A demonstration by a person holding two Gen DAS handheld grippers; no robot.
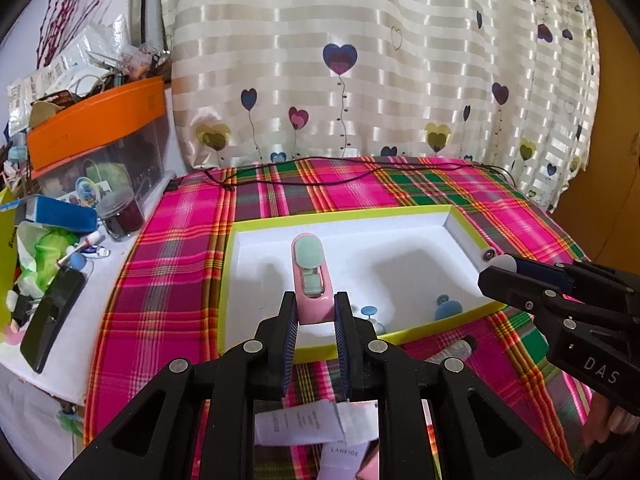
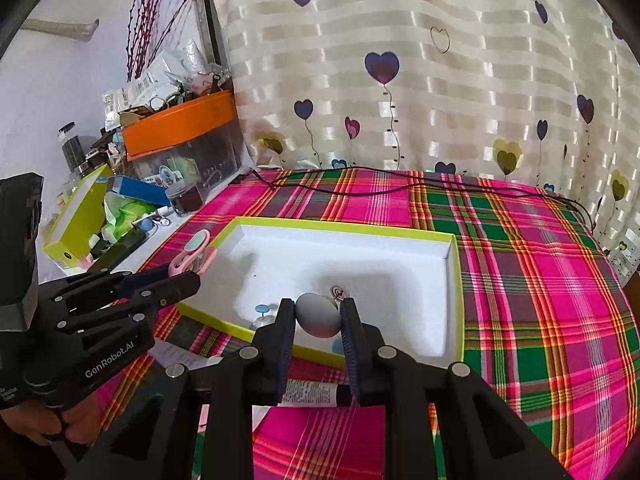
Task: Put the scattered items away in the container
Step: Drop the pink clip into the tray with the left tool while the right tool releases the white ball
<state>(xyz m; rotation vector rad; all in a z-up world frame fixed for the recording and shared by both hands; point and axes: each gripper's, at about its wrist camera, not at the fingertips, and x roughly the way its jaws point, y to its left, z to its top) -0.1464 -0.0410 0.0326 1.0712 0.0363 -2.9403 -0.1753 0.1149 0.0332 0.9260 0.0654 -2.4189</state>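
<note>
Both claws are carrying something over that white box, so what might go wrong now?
The left gripper pinches only the tail of the long pink clip, so it may swing or slip. The right gripper holds a smooth grey egg that may squirt out. Either drop could land on the blue pins in the box.

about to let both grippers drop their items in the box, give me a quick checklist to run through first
1. Left gripper has the pink and mint-green clip-shaped gadget clamped between its pads: ok.
2. Right gripper has the grey egg-shaped sponge clamped: ok.
3. Pink gadget is over the white inside of the lime-rimmed shallow box: ok.
4. Grey sponge is over the box interior, past its near rim: ok.
5. Landing spots clear of the small blue pieces already in the box: cannot tell.
6. Grippers apart from each other: ok.
</note>
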